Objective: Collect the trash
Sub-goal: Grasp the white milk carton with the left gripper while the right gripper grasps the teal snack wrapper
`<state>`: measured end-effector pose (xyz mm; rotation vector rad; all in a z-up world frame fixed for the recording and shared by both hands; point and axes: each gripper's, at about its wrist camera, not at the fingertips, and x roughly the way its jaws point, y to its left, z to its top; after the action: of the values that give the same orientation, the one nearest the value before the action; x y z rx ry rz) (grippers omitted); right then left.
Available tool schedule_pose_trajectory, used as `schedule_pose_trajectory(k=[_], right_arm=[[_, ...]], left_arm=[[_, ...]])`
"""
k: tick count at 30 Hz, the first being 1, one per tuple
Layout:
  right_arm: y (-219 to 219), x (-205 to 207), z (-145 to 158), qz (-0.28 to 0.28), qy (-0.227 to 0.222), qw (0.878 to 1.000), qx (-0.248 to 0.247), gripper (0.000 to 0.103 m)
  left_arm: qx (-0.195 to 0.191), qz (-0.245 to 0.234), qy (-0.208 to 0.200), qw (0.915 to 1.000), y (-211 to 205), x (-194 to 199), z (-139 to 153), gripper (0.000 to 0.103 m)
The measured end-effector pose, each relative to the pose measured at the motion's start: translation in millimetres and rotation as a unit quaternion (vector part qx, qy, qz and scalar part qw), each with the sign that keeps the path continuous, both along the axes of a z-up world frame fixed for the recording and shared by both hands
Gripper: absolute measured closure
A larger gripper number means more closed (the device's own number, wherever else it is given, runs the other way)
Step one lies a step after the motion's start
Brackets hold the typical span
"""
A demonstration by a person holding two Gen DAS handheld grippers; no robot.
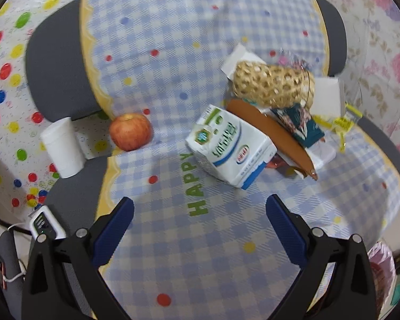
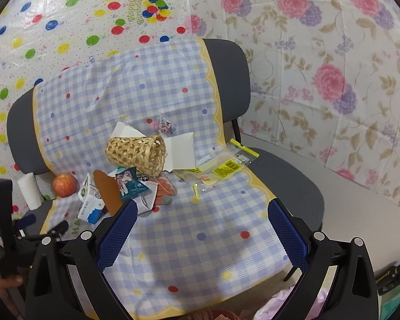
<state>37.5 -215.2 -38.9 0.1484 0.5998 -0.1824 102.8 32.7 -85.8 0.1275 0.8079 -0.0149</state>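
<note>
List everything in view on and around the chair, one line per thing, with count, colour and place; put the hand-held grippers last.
milk carton: 1, white, green and blue, lying on its side, left of the pile
woven basket: 1, tan, tipped on its side atop the pile
brown card: 1, brown, leaning on the carton
teal packet: 1, teal, below the basket
clear yellow-label bag: 1, right of the basket
white paper: 1, folded, beside the basket
apple: 1, red, at the cloth's left edge
paper roll: 1, white, left of the apple
checked cloth: 1, blue-white, covering the chair
chair: 1, grey
left hand-held gripper: open, empty
right hand-held gripper: open, empty
</note>
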Motion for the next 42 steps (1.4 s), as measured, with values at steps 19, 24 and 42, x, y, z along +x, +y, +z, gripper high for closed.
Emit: schedule_pose_trajectory(k=[19, 24, 42], right_arm=[[5.0, 64.1, -35.0, 0.015, 0.039, 0.999, -0.008, 0.006], [10.5, 71.2, -41.2, 0.020, 0.043, 0.999, -0.017, 0.006], [62.1, 113.1, -59.3, 0.173, 0.032, 0.984, 0.016, 0.040]], left_arm=[[0.092, -0.045, -0.004, 0.9948, -52.6, 67.6, -43.2, 0.023], [0.124, -0.045, -0.035, 0.9907, -57.7, 68.1, -40.8, 0.055], [-0.101, -0.010, -0.098, 0.9900, 45.8, 7.7, 19.9, 0.061]])
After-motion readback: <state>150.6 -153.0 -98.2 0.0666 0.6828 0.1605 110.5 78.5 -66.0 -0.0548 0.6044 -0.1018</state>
